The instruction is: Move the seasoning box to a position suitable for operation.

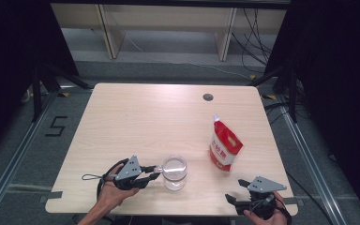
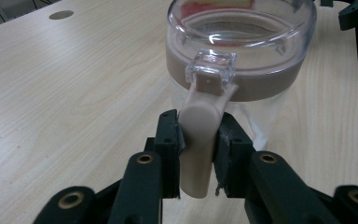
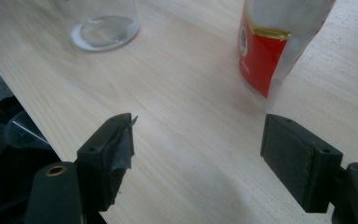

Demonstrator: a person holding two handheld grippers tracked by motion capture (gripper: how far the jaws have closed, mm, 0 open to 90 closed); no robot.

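Left hand-held gripper [image 2: 198, 140]: your jaws pinch the beige latch lever [image 2: 199, 140] of the jar's lid from both sides, pads pressed on it.
Latch lever: smooth, rounded plastic, stiff; it hinges at a clear square clip [image 2: 212, 70], so I expect it to swing rather than bend. Grip near its free end for leverage.
Right hand-held gripper [image 3: 198, 154]: spread wide with nothing between the jaws, low over the near edge of the surface [image 1: 136, 117].
Jar [image 1: 174, 172]: upright near the front edge, just right of your left hand [image 1: 115, 192]. Clear, rigid walls, round, seemingly empty, so probably light and apt to slide or tip when you pull the lever.
Lid [image 2: 242, 42]: clear dome on a beige sealing band, seated on the jar.
Pouch [image 1: 225, 144]: red and white, glossy, soft-sided, standing beyond the jar to the right; likely slippery and yielding.
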